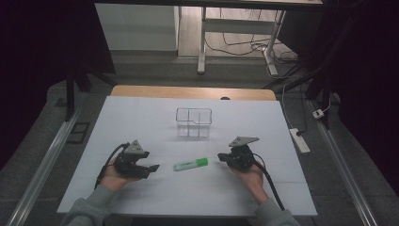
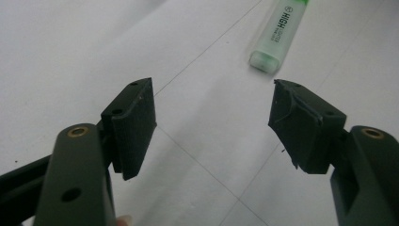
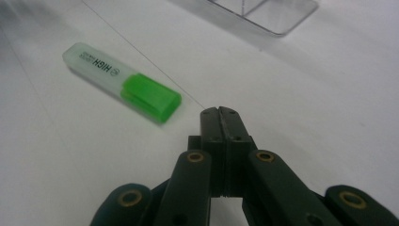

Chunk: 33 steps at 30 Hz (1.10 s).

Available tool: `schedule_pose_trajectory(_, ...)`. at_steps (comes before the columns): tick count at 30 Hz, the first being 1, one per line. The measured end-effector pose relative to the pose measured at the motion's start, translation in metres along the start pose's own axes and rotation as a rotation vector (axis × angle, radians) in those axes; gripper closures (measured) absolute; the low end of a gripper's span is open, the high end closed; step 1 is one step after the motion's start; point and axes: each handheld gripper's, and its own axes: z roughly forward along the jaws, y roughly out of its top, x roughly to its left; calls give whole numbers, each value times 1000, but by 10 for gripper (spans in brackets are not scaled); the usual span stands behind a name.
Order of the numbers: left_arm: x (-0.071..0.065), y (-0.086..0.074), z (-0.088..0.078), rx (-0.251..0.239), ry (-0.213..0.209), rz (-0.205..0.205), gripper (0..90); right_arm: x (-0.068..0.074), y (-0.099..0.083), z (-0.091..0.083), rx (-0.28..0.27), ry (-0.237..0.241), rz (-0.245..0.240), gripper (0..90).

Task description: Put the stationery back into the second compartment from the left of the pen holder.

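Highlighter: the green highlighter [image 1: 190, 164] lay flat on the white surface [image 1: 141, 113], roughly mid-width and nearer the front edge than the back, green cap end pointing toward the right edge.
Your left gripper: you had the left gripper [image 1: 149, 167] just off the highlighter's pale end, toward the left edge, not touching it. Jaws were spread wide with nothing between them; in the left gripper view the highlighter [image 2: 278, 34] sat ahead of the gap [image 2: 212, 123].
Your right gripper: your right gripper [image 1: 220, 156] sat near the cap end, toward the right edge, clear of it. Jaws were pressed together on nothing [image 3: 219, 113], highlighter [image 3: 121, 81] off to one side.
Clear organizer: the clear divided box [image 1: 193, 122] stood behind the highlighter, toward the back edge, well apart from both grippers.
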Motion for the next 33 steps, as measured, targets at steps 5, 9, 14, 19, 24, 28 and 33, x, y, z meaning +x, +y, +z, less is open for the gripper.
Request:
schedule_pose_trajectory(5, 0, 0, -1, -5, -2, -2, 318, -8, -13, -23, -32, -33, -21, 739)
schedule_pose_trajectory(9, 1, 0, -1, -5, -2, -4, 318, -15, -21, -41, -71, -49, -11, 602)
schedule_pose_trajectory(14, 1, 0, 1, 0, -5, 1, 318, -20, -31, -53, -100, -63, -3, 478)
schedule_pose_trajectory(19, 1, 2, 2, -2, -5, 4, 319, -15, -45, -70, -118, -103, -40, 399)
schedule_pose_trajectory(24, -5, 8, 3, -13, 7, 36, 326, -18, -57, -83, -125, -122, -21, 386)
schedule_pose_trajectory(28, -12, 17, 6, -13, 0, 71, 327, -22, -60, -84, -127, -125, -7, 382)
schedule_pose_trajectory(33, -17, 29, 14, -4, -17, 89, 325, -25, -62, -81, -116, -115, -11, 378)
